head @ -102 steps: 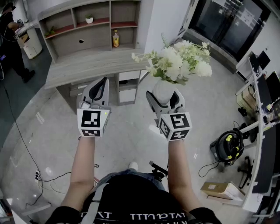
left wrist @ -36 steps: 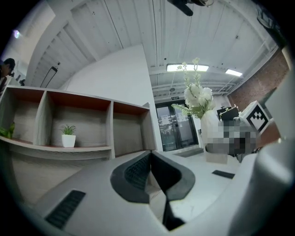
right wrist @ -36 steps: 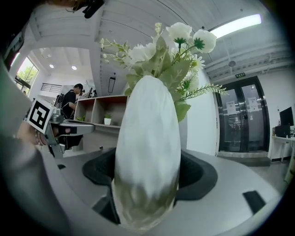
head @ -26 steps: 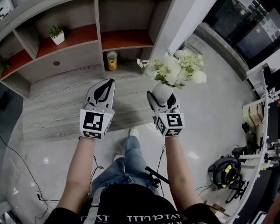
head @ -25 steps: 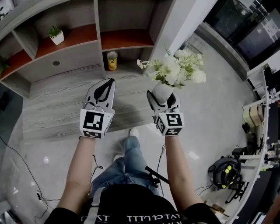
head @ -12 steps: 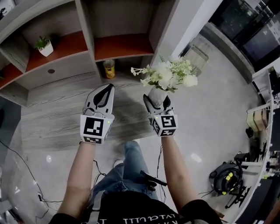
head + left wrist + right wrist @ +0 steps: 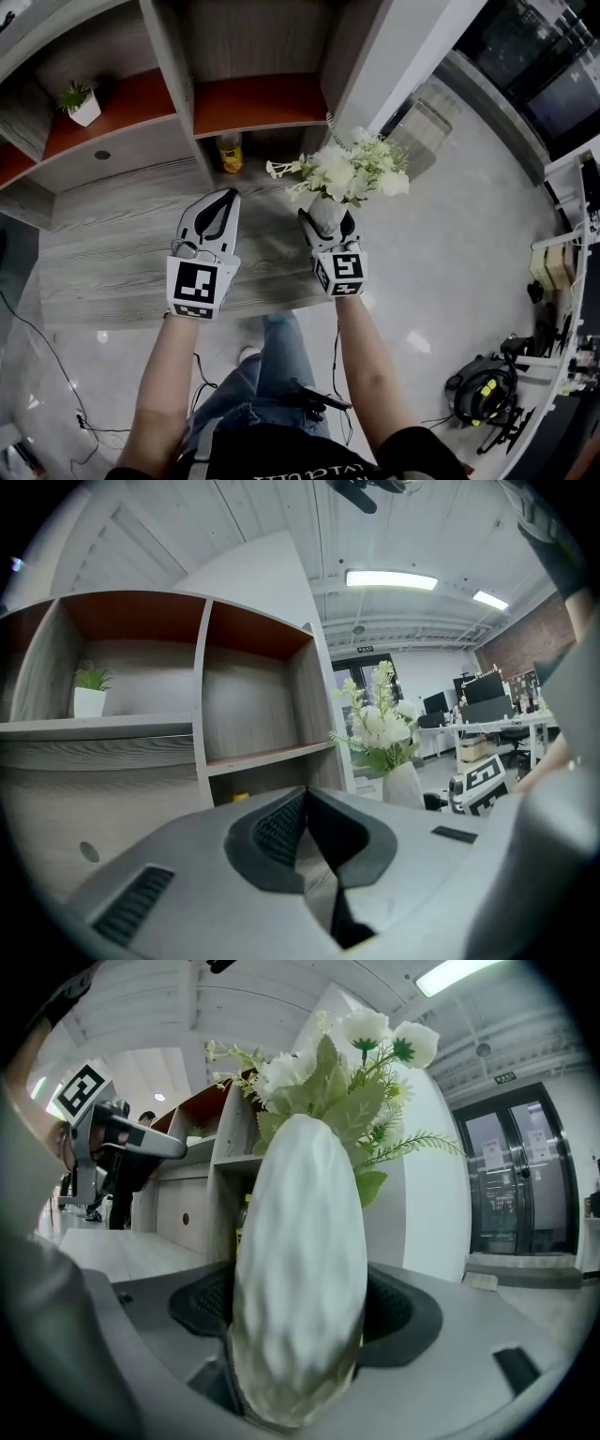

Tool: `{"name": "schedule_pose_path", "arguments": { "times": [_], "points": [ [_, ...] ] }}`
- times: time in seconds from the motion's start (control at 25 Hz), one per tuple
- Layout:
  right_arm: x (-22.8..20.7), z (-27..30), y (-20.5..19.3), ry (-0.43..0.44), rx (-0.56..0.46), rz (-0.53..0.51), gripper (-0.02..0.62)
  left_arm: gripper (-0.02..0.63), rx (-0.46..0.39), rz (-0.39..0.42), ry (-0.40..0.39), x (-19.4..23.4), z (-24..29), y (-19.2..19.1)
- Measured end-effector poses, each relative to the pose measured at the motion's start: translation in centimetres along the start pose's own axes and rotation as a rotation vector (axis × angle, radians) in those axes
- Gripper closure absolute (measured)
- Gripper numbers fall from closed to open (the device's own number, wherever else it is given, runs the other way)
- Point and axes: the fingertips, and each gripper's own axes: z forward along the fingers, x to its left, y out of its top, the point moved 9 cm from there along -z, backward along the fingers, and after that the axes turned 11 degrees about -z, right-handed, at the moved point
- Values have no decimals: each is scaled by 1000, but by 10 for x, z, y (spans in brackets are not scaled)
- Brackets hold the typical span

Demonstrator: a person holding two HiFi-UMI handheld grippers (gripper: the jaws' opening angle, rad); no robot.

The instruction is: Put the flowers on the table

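Right claw (image 7: 325,223) clasping dimpled white vase (image 7: 300,1241), white flowers (image 7: 349,169)

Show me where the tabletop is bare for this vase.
The grey tabletop is bare from its left end to the left tongs, and between those and the vase. Only the back is taken: a yellow bottle stands in the cubby.

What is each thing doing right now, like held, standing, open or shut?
Vase of flowers: held upright over the table.
Right hand-held gripper: shut on the vase.
Left hand-held gripper: shut, empty.
Yellow bottle: standing at the back of the table.
Potted plant: standing upright on the shelf.
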Motion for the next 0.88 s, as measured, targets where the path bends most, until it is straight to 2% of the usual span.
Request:
{"name": "schedule_pose_path", "arguments": {
  "times": [0.48, 0.88],
  "points": [
    [11, 8, -16, 15, 1, -37, 224, 595, 31, 21, 19, -1, -10, -13],
    [12, 7, -20, 21, 0, -31, 224, 595, 37, 2, 27, 7, -16, -19]
  ]
}}
